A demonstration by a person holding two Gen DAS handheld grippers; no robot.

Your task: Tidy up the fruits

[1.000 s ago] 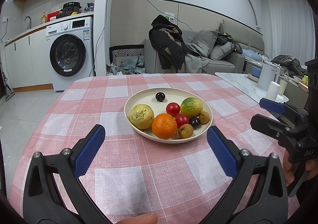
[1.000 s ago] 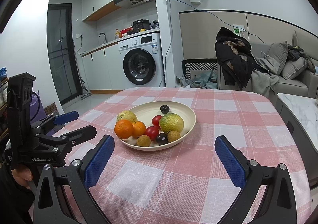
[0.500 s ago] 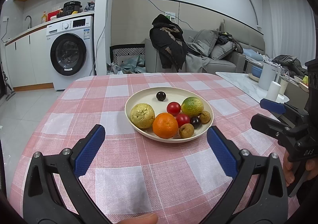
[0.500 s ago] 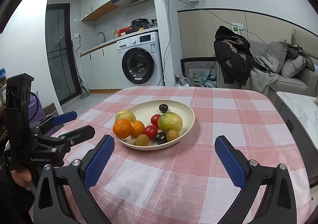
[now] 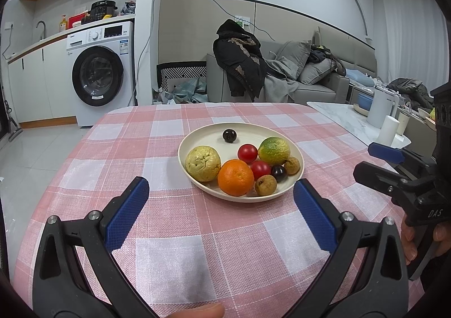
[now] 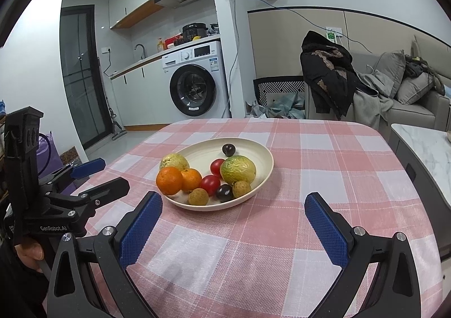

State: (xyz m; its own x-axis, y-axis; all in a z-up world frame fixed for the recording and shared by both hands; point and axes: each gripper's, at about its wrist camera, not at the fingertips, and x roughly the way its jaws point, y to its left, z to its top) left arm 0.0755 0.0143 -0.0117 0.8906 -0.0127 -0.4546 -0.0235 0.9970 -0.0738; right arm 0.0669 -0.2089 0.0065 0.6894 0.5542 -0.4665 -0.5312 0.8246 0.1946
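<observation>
both tongs are spread wide and pinching nothing. the left gripper point(image 5: 220, 193) hangs over the checked tablecloth point(image 5: 174, 256) just short of the plate point(image 5: 293, 185), and the right gripper point(image 6: 234, 206) does the same from the other side. the plate sits about mid table with all the fruit on it. from the left camera you get a wrinkly yellow-green fruit point(image 5: 203, 163), an orange point(image 5: 236, 177) in front, two cherry tomatoes point(image 5: 247, 153), a green-orange citrus point(image 5: 274, 151), a dark grape point(image 5: 229, 135) off by itself toward the back rim, another dark grape point(image 5: 279, 173) tucked in the cluster, and two small brown fruits point(image 5: 265, 185) that are maybe longans, can't really tell. here's the catch: the right camera shows a second orange point(image 6: 191, 179) touching the first, and in the left view it's completely hidden behind the front one. likewise the wrinkly fruit is half hidden behind the oranges in the right view. each gripper shows up at the edge of the other's camera, partly cut off by the frame, with bits of the hand point(image 5: 408, 241) holding it. a fingertip pokes in at the bottom of the left view too. the fisheye bends everything, and the dark corners eat the table's near edge. background has a washing machine point(image 6: 197, 83) and a sofa with a black jacket point(image 5: 239, 61) dumped on it.
</observation>
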